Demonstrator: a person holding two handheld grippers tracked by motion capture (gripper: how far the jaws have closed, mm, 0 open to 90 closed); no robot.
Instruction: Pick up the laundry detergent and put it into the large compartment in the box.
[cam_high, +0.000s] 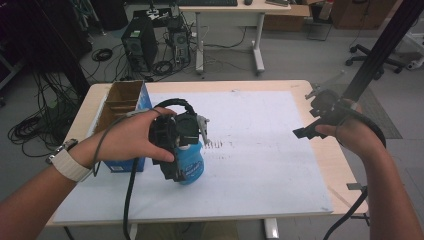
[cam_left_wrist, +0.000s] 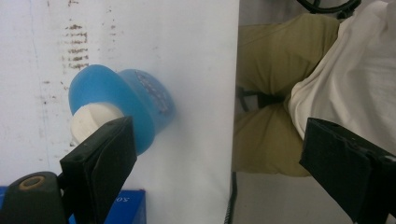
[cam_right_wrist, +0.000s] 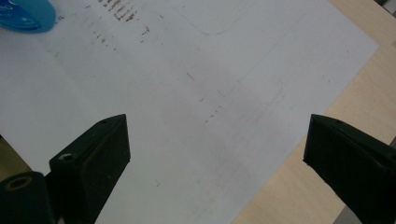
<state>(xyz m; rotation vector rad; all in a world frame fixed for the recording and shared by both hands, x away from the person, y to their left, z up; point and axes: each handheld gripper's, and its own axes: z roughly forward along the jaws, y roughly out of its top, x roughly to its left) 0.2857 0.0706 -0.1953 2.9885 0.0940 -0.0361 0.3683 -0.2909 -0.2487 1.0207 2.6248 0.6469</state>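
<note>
High view puts the left tool (cam_high: 176, 142) over a blue spray bottle (cam_high: 192, 162) standing on the desk's white sheet (cam_high: 260, 150), beside a cardboard box (cam_high: 120, 102). Left gripper view shows jaws wide, one seemingly touching its white cap (cam_left_wrist: 88, 119). Right tool (cam_right_wrist: 215, 154) gapes, empty.

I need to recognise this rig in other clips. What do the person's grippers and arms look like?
Both grippers, left gripper and right gripper, are black with two blocky black jaws, and each trails a black cable. The right carries a grey three-cornered plate. The left wrist wears a white watch band; forearms are unsleeved.
</note>
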